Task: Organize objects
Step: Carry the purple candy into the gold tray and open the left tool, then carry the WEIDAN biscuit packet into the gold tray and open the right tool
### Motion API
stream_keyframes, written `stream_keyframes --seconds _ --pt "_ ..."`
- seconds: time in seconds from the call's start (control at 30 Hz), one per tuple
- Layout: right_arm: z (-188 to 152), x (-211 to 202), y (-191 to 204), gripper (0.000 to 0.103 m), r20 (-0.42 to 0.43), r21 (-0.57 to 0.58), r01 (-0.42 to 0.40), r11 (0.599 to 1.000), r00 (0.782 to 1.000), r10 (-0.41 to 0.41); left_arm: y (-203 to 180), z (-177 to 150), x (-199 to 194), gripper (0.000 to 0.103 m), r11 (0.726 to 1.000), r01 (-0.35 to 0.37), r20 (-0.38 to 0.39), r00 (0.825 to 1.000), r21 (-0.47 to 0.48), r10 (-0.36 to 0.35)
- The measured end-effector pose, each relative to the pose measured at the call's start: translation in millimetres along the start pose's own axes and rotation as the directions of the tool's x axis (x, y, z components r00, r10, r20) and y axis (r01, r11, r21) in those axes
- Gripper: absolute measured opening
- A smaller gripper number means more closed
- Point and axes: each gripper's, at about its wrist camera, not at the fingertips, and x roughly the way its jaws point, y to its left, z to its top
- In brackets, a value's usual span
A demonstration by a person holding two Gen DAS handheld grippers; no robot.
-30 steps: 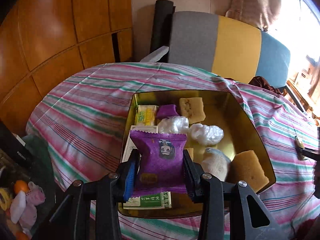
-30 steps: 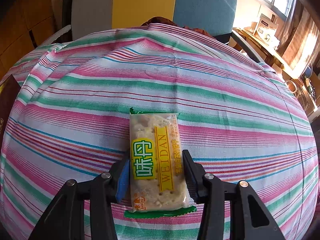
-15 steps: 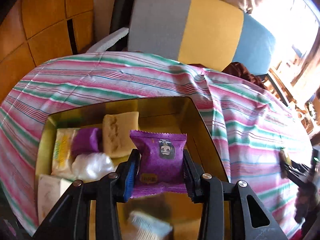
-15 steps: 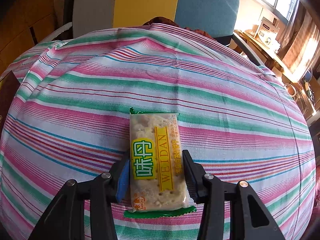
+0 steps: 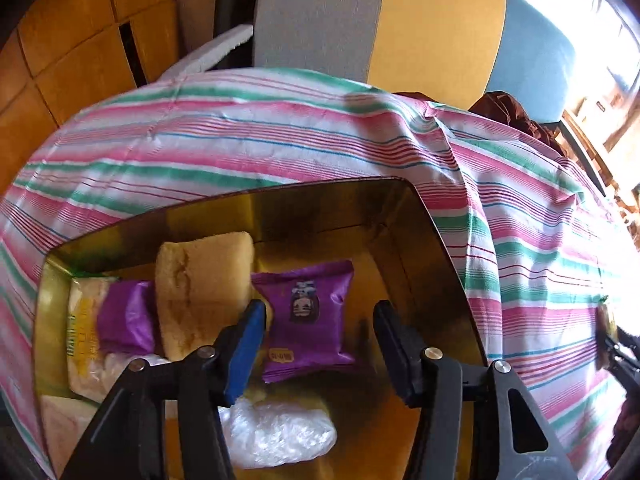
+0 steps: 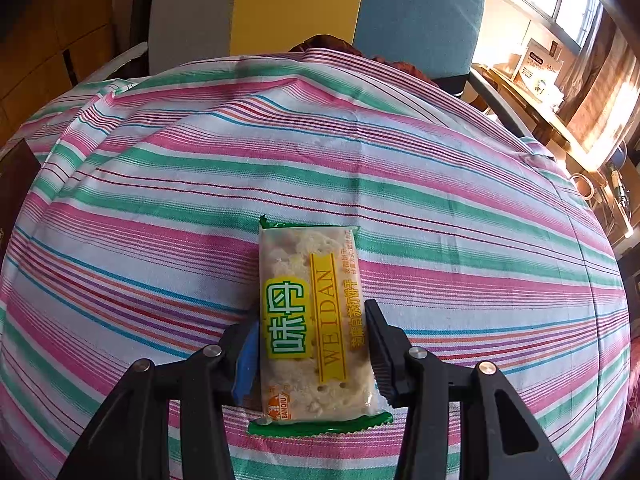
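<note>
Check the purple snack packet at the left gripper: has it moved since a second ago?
Yes. The purple snack packet has gone from the tin's near edge to its far right corner, beside the yellow cake in the gold tin; the left gripper is opening.

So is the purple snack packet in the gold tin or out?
In: purple snack packet lies inside gold tin, left gripper opening around it.

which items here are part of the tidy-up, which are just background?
Job:
purple snack packet, dropped between opening left tongs
gold tin
sponge cake
cracker packet, clamped in right tongs

Background:
striped tablecloth
chair
</note>
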Motion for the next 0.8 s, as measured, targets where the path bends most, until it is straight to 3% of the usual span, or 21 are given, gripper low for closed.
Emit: stream_keyframes --seconds 0.17,0.4,0.63,0.8 --pt "-0.5 0.3 2.3 0.047 0.002 -0.004 0.010 1.000 1.000 -0.010 9.4 -14.0 -42.4 0.057 0.999 -0.040 0.113 0.993 0.014 0.038" --pt "-2.0 1.6 2.8 0.047 0.011 -0.005 0.020 1.000 1.000 -0.020 18.9 -54.7 -108.3 0.061 0.995 -0.091 0.266 0.961 0.031 0.079" --pt "-3.9 3.7 4.1 0.047 0.014 -0.010 0.041 0.999 0.999 -0.040 35.8 -90.5 -143.9 0.061 0.996 -0.088 0.298 0.951 -0.008 0.087" --pt "-0.2 3.8 10.4 0.047 -0.030 -0.011 0.092 0.996 0.995 -0.092 45.0 -106.3 -157.2 0.062 0.996 -0.081 0.309 0.947 -0.025 0.084"
